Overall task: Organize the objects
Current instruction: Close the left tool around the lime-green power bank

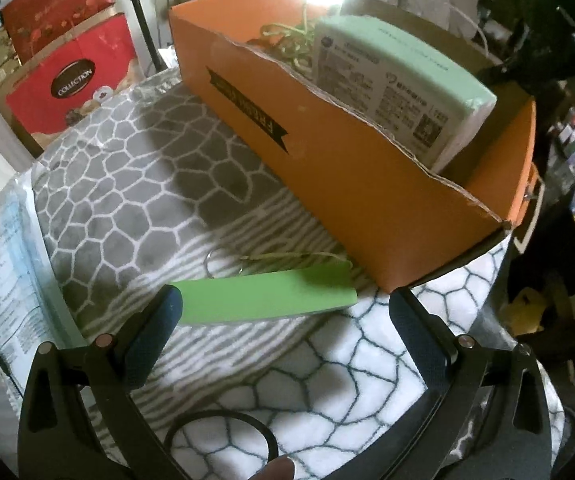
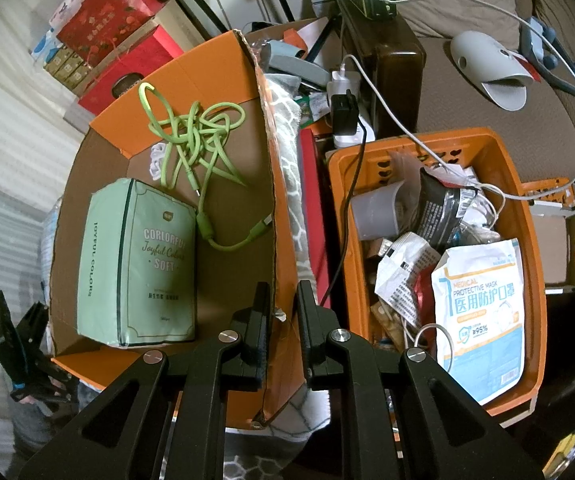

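Both jaws of the left gripper (image 1: pixel 283 300) stand wide apart with nothing between the pads; the left finger (image 1: pixel 155 320) sits just beside one end of a flat green card (image 1: pixel 263 298), though contact cannot be told. That card lies on the grey-and-white patterned blanket (image 1: pixel 127 184), its long axis running across the left wrist view, its far end near the outer wall of the orange cardboard box (image 1: pixel 327 152), with a metal ring (image 1: pixel 223 264) and thin cord at its upper edge. By contrast, the right gripper (image 2: pixel 281 312) is closed nearly all the way, pinching the box's right-hand wall. Inside the box, a mint-green tissue pack (image 2: pixel 139 264) lies along the left wall, and a tangled green cable (image 2: pixel 195 136) lies toward the far end. An orange plastic basket (image 2: pixel 535 280) of packets stands beside the box.
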Action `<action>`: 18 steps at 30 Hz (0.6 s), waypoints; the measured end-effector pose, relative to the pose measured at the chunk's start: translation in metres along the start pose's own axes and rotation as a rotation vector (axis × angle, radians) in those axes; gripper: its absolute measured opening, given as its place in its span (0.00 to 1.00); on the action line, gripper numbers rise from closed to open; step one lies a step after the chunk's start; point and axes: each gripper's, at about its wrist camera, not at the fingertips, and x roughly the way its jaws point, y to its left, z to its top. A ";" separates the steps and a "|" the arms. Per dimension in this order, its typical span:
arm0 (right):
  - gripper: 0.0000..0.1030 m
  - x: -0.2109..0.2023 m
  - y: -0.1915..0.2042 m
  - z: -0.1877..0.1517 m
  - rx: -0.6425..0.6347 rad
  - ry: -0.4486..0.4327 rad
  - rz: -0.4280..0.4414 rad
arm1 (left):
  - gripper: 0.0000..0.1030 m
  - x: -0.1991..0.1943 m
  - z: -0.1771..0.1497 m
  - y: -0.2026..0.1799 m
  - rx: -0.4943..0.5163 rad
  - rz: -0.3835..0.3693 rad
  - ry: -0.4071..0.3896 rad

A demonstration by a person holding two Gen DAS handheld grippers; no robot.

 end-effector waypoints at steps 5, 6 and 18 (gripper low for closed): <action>0.13 0.000 0.000 0.000 -0.002 0.000 -0.001 | 1.00 0.001 0.000 0.010 -0.063 0.006 0.013; 0.13 0.000 0.000 0.000 0.000 0.000 0.000 | 1.00 0.003 -0.001 0.013 -0.080 0.004 0.024; 0.13 0.000 0.000 -0.001 -0.001 0.001 -0.003 | 0.96 0.023 0.005 0.025 -0.168 -0.038 0.055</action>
